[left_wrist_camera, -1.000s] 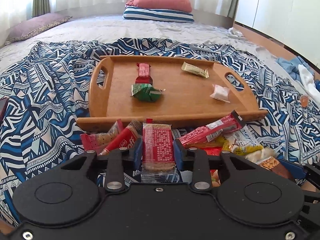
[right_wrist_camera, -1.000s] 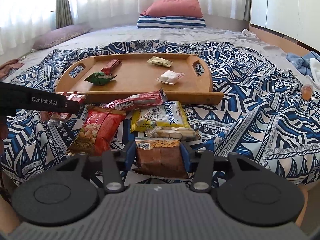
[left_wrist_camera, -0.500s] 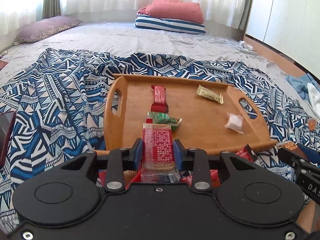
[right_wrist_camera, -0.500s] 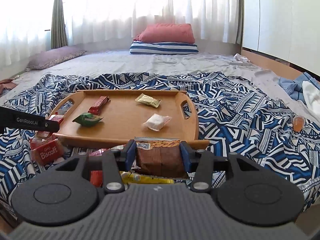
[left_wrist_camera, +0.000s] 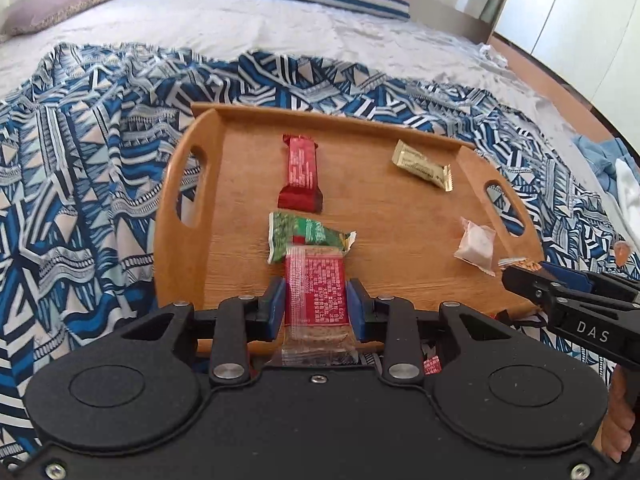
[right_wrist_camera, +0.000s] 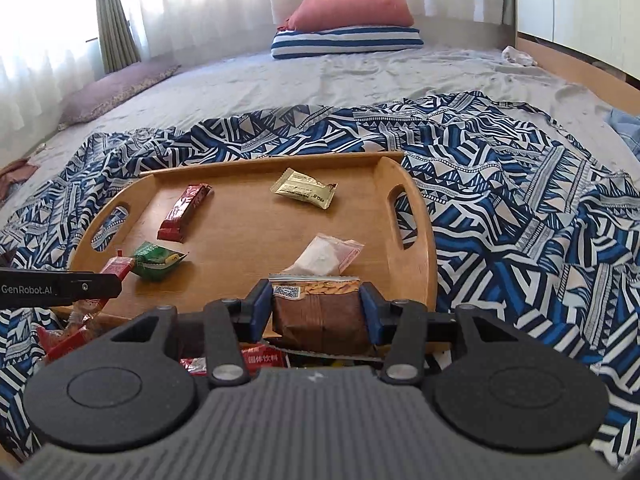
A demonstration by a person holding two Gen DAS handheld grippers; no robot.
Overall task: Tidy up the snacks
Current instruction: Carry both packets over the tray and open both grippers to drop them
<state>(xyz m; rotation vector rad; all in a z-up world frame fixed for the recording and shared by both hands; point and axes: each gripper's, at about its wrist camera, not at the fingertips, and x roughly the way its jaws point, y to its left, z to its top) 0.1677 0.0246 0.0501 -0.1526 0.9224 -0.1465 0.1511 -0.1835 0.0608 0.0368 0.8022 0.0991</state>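
Note:
A wooden tray (left_wrist_camera: 224, 264) (right_wrist_camera: 256, 236) lies on a blue patterned blanket. On it are a red bar (left_wrist_camera: 301, 174) (right_wrist_camera: 183, 212), a green packet (left_wrist_camera: 306, 236) (right_wrist_camera: 157, 261), a gold packet (left_wrist_camera: 422, 165) (right_wrist_camera: 305, 189) and a small white pouch (left_wrist_camera: 477, 246) (right_wrist_camera: 326, 256). My left gripper (left_wrist_camera: 315, 308) is shut on a red cracker packet (left_wrist_camera: 316, 292) held over the tray's near edge, just short of the green packet. My right gripper (right_wrist_camera: 317, 310) is shut on a brown snack pack (right_wrist_camera: 320, 312) held over the tray's near right edge, close to the white pouch.
More snack packets (right_wrist_camera: 240, 360) lie on the blanket (right_wrist_camera: 540, 240) in front of the tray, mostly hidden under the grippers. Pillows (right_wrist_camera: 348, 28) lie at the far end of the bed. A wooden bed edge (left_wrist_camera: 552, 80) and clothes (left_wrist_camera: 608, 164) are at the right.
Both grippers have lifted off the snack pile and moved forward over the tray's near edge, each carrying its packet. The tray now looks closer and is seen from higher up.

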